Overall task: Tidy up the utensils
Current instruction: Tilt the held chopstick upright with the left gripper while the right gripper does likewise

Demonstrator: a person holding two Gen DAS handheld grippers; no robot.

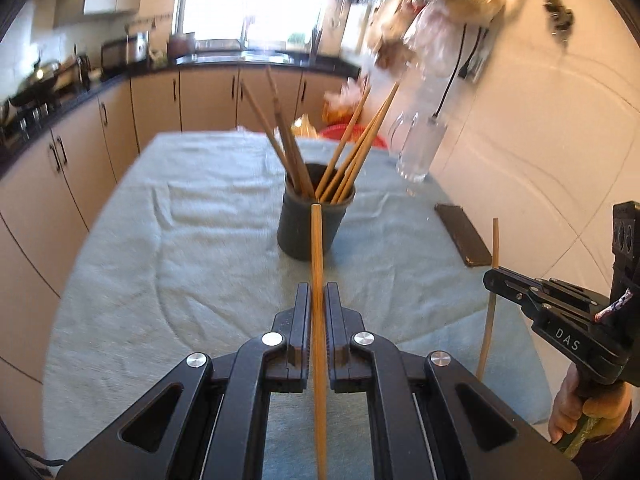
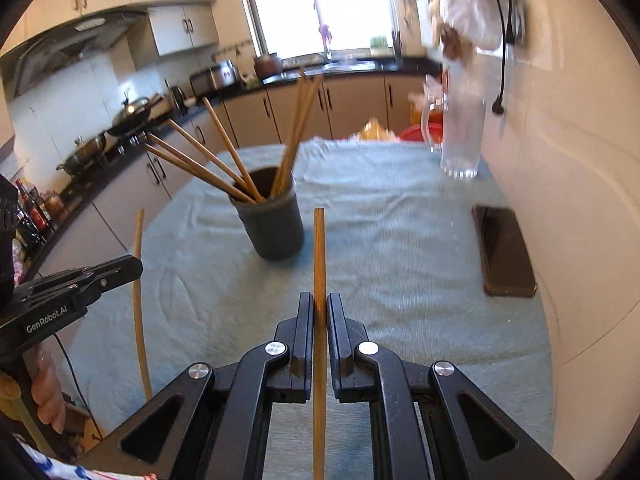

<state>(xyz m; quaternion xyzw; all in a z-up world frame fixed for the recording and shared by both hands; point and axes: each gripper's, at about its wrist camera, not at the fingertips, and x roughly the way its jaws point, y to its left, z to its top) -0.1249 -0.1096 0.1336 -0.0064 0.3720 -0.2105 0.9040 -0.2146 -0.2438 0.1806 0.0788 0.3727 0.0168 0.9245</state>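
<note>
Holding one chopstick each, both grippers sit low over the table (image 1: pixel 140 240), which has a blue-green cloth on it. The left gripper (image 1: pixel 318 300) has its jaws squeezed tight on a chopstick (image 1: pixel 317 248) that runs straight out between the fingers. The right gripper (image 2: pixel 320 308) is pinched just as tight on its own chopstick (image 2: pixel 319 248), and that stick points straight ahead too.

Both sticks are aimed toward the dark cup (image 1: pixel 310 224) — the cup stands ahead on the cloth with a bunch of chopsticks (image 1: pixel 348 144) already leaning out of it like a fan. From the left gripper, the cup is almost dead ahead, and the stick's tip looks like it lines up with the rim. From the right gripper, the cup (image 2: pixel 272 220) sits ahead and a little to the left.

So the left hand looks closer and better lined up. Its stick lies nearly flat, though, so I think it must tip up and go in from above — the tip has to slip past the leaning sticks.

A glass jug (image 2: pixel 460 136) and a dark phone (image 2: pixel 504 252) sit off to the right, well apart from the cup.
</note>
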